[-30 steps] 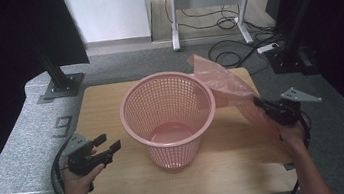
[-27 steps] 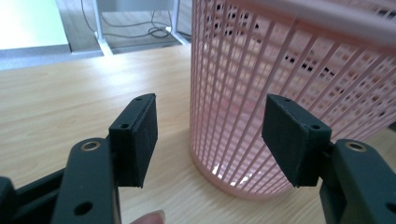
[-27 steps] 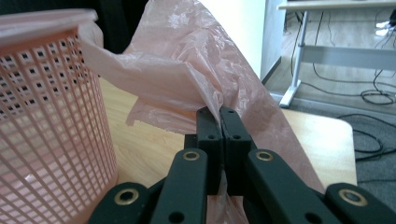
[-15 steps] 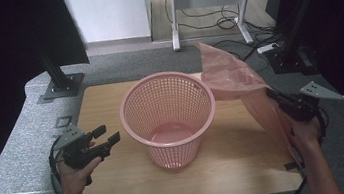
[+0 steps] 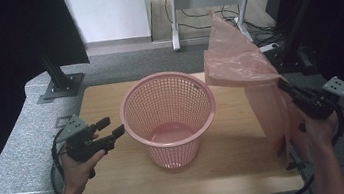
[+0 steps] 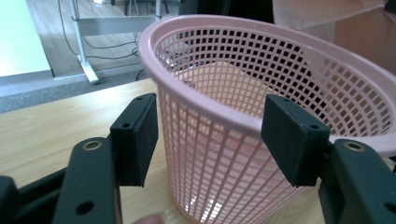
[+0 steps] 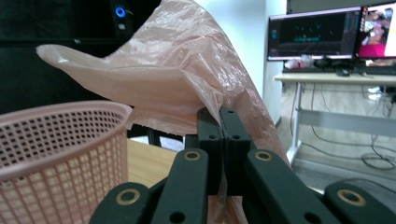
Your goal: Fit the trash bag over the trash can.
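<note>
A pink mesh basket (image 5: 168,115) stands upright in the middle of the wooden table (image 5: 121,184). My left gripper (image 5: 111,126) hovers just left of it, open, its pads (image 6: 140,135) apart with the basket wall (image 6: 224,154) seen beyond them. My right gripper (image 5: 283,87) is raised at the right edge of the table, shut on a thin pink plastic bag (image 5: 247,67). The bag billows up and hangs down past the hand. In the right gripper view the jaws are pressed together on the bag (image 7: 177,70), with the basket rim (image 7: 60,116) at lower left.
A grey padded surface (image 5: 11,153) surrounds the table. A black stand base (image 5: 60,86) sits at the back left. A desk frame with cables (image 5: 208,6) stands behind. Monitors (image 7: 322,35) sit on a desk at the right.
My right gripper has risen with the bag, which lifted off the table and now billows high beside the basket. My left gripper has lifted slightly, still open.
</note>
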A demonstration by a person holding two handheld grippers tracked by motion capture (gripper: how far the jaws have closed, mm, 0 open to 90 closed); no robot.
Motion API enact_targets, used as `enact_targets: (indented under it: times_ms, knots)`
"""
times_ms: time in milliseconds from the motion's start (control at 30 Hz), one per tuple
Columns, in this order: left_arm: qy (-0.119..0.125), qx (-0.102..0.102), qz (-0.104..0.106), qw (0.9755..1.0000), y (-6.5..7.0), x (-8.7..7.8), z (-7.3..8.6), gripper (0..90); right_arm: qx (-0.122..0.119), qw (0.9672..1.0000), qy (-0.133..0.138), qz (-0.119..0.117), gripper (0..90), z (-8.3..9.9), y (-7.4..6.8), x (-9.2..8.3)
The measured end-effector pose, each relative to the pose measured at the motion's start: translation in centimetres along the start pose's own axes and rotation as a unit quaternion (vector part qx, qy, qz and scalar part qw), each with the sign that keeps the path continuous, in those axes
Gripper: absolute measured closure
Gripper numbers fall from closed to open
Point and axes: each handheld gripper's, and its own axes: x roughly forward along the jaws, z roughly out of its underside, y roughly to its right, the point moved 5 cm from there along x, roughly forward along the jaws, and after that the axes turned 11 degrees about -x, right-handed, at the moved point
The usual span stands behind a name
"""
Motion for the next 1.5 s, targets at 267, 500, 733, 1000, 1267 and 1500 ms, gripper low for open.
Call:
enact_targets:
  times_ms: [267,500,733,1000,1267,1500]
  knots:
    - [0.003,0.007,0.011,0.9999,0.9,0.3,-0.7,36.6,-0.001,0.9994,0.029,-0.017,88.6,-2.1,-1.2,-0.6]
    - [0.002,0.013,0.019,0.9997,1.5,0.5,-1.2,36.3,-0.006,0.9983,0.053,-0.025,88.6,-3.7,-1.9,-1.4]
    - [0.007,0.014,0.023,0.9996,1.9,0.5,-1.6,36.4,-0.015,0.9978,0.036,-0.054,88.6,-3.4,-3.7,0.0]
    - [0.008,0.021,0.028,0.9994,2.3,0.7,-1.9,36.3,-0.021,0.9964,0.020,-0.080,88.6,-2.7,-5.5,1.8]
    - [0.006,0.025,0.034,0.9991,2.8,1.1,-2.0,36.2,-0.023,0.9938,0.005,-0.109,88.6,-2.1,-7.2,3.4]
    - [0.005,0.035,0.041,0.9985,3.6,1.6,-2.4,35.6,-0.030,0.9910,-0.018,-0.130,88.5,-1.0,-8.8,5.1]
